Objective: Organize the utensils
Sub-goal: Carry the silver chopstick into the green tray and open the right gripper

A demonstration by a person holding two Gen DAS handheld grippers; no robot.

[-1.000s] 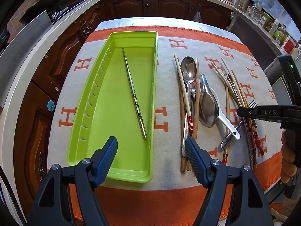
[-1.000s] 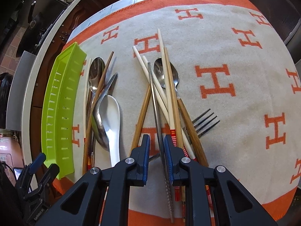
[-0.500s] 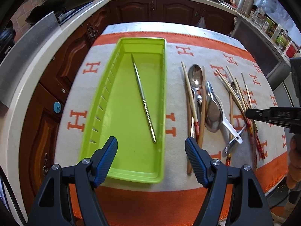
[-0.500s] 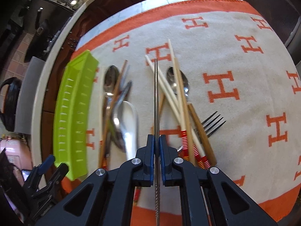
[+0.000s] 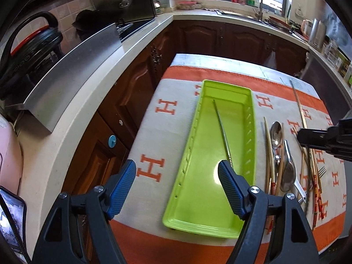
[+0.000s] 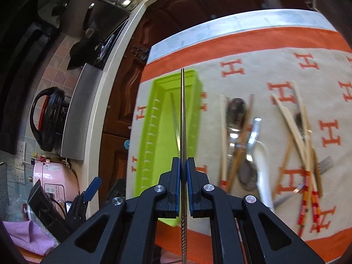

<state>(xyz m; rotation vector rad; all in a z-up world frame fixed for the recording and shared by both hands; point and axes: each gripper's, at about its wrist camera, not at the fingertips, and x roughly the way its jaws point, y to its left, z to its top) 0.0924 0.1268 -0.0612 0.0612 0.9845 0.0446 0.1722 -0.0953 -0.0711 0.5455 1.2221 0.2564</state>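
a kitchen island under an orange-and-cream cloth (image 5: 167,136) carries a green tray (image 5: 198,202), one metal chopstick (image 5: 222,129) lying inside. motion blur smears the loose utensil pile (image 6: 248,145) to its right. the right gripper (image 6: 183,171) pinches a second metal chopstick (image 6: 182,110), raised above the tray. the left gripper (image 5: 177,189) hovers wide, holding nothing.

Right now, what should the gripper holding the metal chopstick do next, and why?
Probably carry it on over the green tray and lower it beside its twin. The right gripper is shut on one metal chopstick, lifted off the cloth, and the matching chopstick already lies in the tray. The other utensils still sit in a pile on the cloth.
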